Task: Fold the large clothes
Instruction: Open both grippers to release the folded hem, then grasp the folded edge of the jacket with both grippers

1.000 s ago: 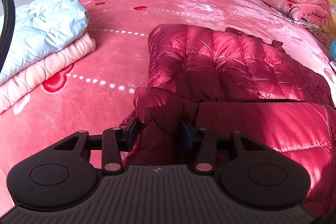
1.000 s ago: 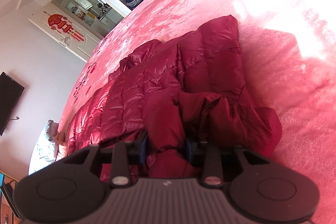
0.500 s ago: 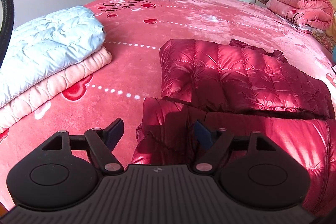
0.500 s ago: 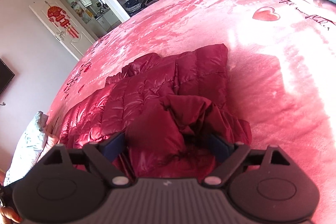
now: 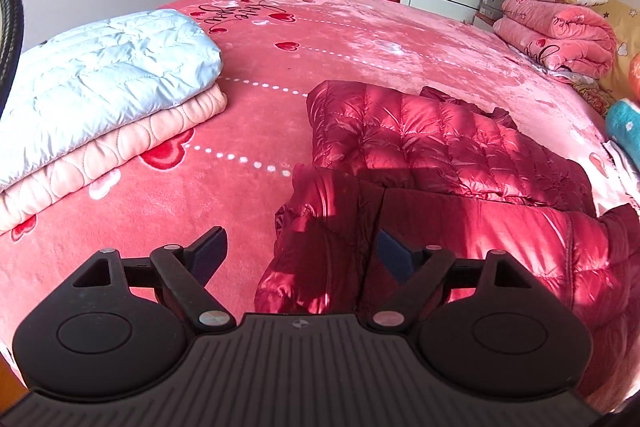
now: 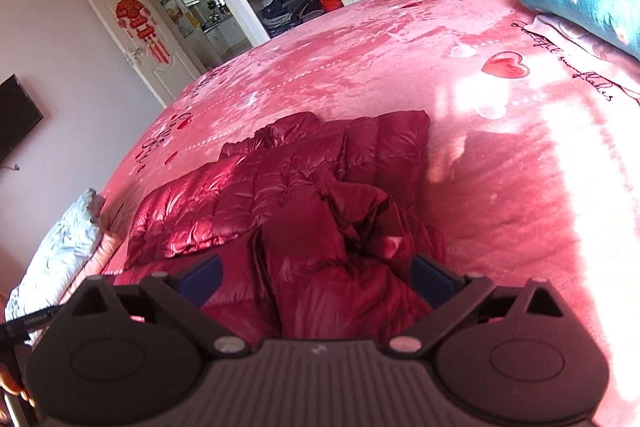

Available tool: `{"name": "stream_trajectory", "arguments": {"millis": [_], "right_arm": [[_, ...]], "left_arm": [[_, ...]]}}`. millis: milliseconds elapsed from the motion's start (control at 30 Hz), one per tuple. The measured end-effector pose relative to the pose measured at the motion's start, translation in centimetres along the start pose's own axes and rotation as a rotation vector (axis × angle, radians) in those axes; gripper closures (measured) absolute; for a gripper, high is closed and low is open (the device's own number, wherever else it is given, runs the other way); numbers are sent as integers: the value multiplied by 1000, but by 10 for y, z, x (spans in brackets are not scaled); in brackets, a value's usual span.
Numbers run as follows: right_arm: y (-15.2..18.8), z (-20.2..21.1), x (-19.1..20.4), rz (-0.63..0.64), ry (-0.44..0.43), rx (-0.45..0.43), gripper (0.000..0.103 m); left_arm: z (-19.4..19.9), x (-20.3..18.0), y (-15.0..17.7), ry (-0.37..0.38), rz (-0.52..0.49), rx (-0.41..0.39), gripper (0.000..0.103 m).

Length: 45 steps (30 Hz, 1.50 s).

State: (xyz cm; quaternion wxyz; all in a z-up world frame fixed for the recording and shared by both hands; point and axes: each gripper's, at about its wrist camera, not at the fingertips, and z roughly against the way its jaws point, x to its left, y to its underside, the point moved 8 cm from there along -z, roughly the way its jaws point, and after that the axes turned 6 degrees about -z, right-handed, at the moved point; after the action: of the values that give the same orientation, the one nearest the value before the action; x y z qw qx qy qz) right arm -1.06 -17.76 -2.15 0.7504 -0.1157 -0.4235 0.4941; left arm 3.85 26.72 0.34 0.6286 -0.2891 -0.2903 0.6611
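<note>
A dark red quilted down jacket [image 5: 432,147] is lying partly folded on the pink heart-printed bed [image 5: 360,39], toward 3 o'clock of its middle in the left wrist view. The left claw [image 5: 300,247] is standing wide, gripping nothing, over the jacket's near edge at 6 o'clock. The right claw [image 6: 316,275] is also gaping wide above a bunched sleeve, holding nothing. Folded pale blue and peach quilts [image 5: 100,95] are sitting at 9 o'clock. Cursive script on the bedspread is reading "love" [image 5: 272,9]; other lettering is too blurred to read.
</note>
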Motion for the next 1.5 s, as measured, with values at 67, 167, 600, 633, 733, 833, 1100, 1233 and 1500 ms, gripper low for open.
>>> {"name": "stream_trajectory", "arguments": {"millis": [67, 167, 600, 633, 733, 833, 1100, 1233, 1500], "right_arm": [[10, 6, -4, 29, -9, 28, 3], [27, 9, -13, 48, -22, 85, 2], [52, -13, -37, 52, 10, 229, 1], [51, -15, -38, 49, 8, 231, 1], [54, -23, -40, 41, 9, 253, 1], [57, -30, -36, 48, 4, 279, 1], [63, -38, -16, 127, 20, 267, 40], [68, -37, 0, 205, 41, 262, 57], [63, -28, 16, 260, 52, 230, 80]], "left_arm": [[9, 5, 9, 61, 25, 18, 0], [16, 10, 27, 120, 51, 55, 0], [-18, 8, 69, 118, 47, 129, 0], [-22, 7, 71, 116, 45, 134, 0], [-34, 3, 76, 121, 43, 152, 0], [-43, -2, 78, 131, 49, 165, 0], [-45, -15, 78, 125, 17, 142, 45], [-43, -23, 76, 117, 8, 129, 67], [-38, -24, 69, 112, 29, 93, 83]]}}
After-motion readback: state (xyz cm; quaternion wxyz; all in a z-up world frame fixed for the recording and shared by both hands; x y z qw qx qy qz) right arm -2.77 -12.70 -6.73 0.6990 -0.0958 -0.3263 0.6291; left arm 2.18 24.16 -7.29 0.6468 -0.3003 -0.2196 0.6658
